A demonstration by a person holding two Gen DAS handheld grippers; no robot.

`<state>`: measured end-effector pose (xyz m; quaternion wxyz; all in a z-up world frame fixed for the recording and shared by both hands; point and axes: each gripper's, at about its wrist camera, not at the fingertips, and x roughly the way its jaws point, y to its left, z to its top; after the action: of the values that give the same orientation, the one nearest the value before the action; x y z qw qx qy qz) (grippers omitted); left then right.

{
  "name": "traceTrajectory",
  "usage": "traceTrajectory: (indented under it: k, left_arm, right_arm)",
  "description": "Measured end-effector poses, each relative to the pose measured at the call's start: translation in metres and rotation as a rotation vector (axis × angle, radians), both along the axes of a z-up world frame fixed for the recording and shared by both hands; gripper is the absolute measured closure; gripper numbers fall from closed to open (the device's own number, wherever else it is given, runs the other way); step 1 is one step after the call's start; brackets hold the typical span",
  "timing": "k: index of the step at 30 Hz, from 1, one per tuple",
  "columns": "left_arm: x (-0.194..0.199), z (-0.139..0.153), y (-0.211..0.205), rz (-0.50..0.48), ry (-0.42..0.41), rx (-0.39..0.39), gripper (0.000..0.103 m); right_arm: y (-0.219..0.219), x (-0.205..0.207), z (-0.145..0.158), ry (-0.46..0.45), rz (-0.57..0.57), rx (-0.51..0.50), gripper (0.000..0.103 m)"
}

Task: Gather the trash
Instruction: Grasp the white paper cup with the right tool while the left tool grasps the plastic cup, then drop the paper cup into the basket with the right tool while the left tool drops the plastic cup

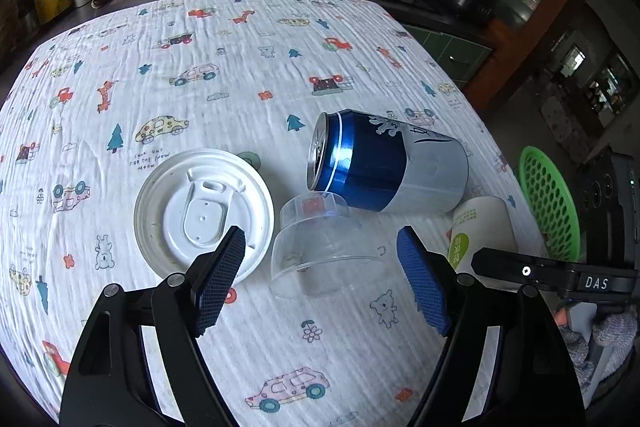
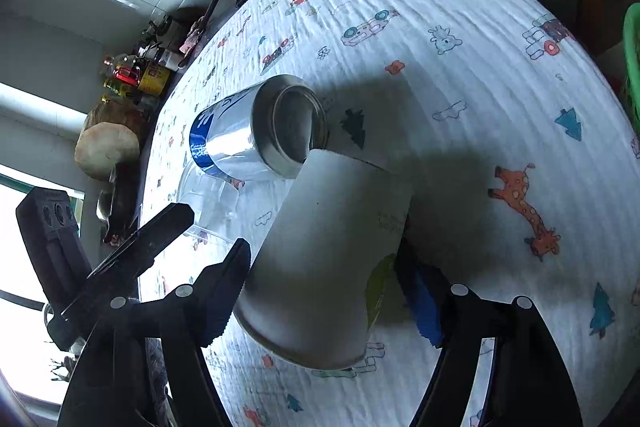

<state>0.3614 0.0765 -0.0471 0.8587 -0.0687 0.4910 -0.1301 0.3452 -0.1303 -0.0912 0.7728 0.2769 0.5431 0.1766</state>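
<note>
The right gripper (image 2: 324, 287) has its jaws pinching the paper cup (image 2: 332, 259) at lower centre. The left gripper (image 1: 322, 279) has its jaws spread around the clear cup (image 1: 316, 243), not touching it.

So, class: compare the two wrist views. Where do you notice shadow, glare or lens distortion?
Left wrist view: even daylight, the tablecloth bulging from fisheye curvature, and the clear plastic cup hard to make out. Right wrist view: a dark shadow across the cloth around the paper cup, a blown-out window at lower left, and bright glare on the can.
</note>
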Motion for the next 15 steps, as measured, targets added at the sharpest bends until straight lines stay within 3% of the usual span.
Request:
traceTrajectory:
  k: [15]
  left_arm:
    - [0.004, -0.014, -0.013, -0.015, 0.043, 0.026, 0.041]
  right_arm:
    - [-0.028, -0.036, 0.022, -0.080, 0.046, 0.048, 0.040]
